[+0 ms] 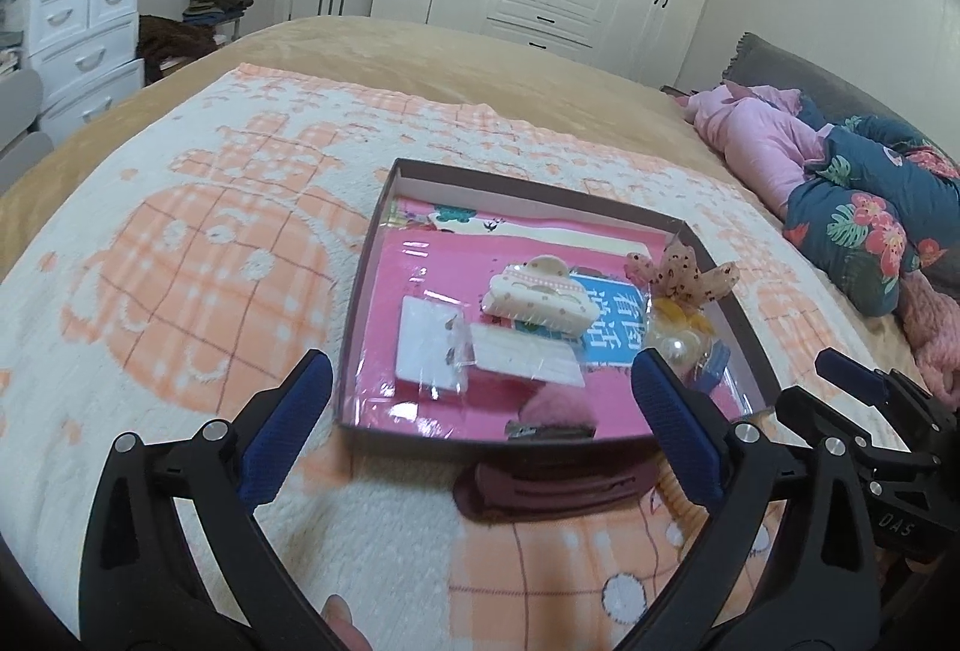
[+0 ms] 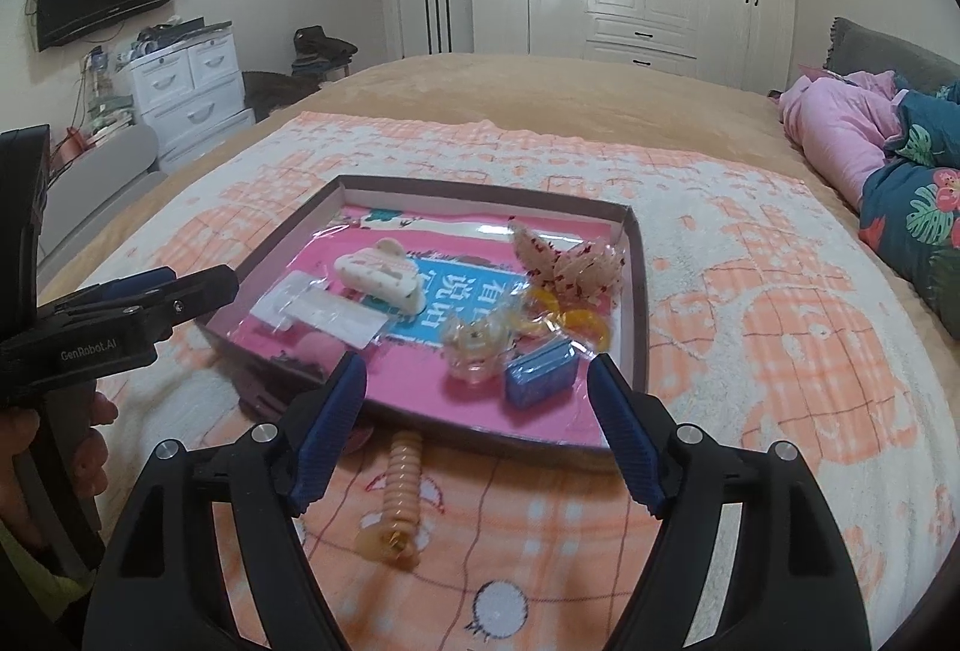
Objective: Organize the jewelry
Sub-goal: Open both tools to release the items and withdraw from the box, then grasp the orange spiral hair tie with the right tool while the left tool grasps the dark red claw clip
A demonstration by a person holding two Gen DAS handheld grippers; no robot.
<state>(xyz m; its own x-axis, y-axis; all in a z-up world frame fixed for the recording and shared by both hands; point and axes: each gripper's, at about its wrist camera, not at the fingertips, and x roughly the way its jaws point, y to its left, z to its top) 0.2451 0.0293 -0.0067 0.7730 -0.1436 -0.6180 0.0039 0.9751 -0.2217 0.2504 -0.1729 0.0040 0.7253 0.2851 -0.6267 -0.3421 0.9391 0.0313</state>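
A shallow brown box (image 1: 363, 285) (image 2: 637, 303) with a pink lining lies on the bed. Inside sit a cream hair claw (image 1: 537, 297) (image 2: 378, 276), a spotted bow (image 1: 681, 270) (image 2: 567, 264), a clear packet with a white card (image 1: 432, 345) (image 2: 318, 315), a blue case (image 2: 540, 378), a pearl piece (image 1: 678, 348) and yellow rings (image 2: 585, 324). A dark maroon clip (image 1: 552, 489) lies just outside the near wall. A peach spiral hair tie (image 2: 399, 495) lies in front of the box. My left gripper (image 1: 480, 411) is open, empty, above the near wall. My right gripper (image 2: 477, 414) is open, empty.
The box rests on an orange and white blanket (image 1: 210, 261) (image 2: 780, 351) over a tan bedspread. Pink and floral bedding (image 1: 840, 183) (image 2: 870, 153) is piled at the right. White drawers (image 2: 186, 81) stand far left. A hand (image 2: 36, 447) holds the left gripper's handle.
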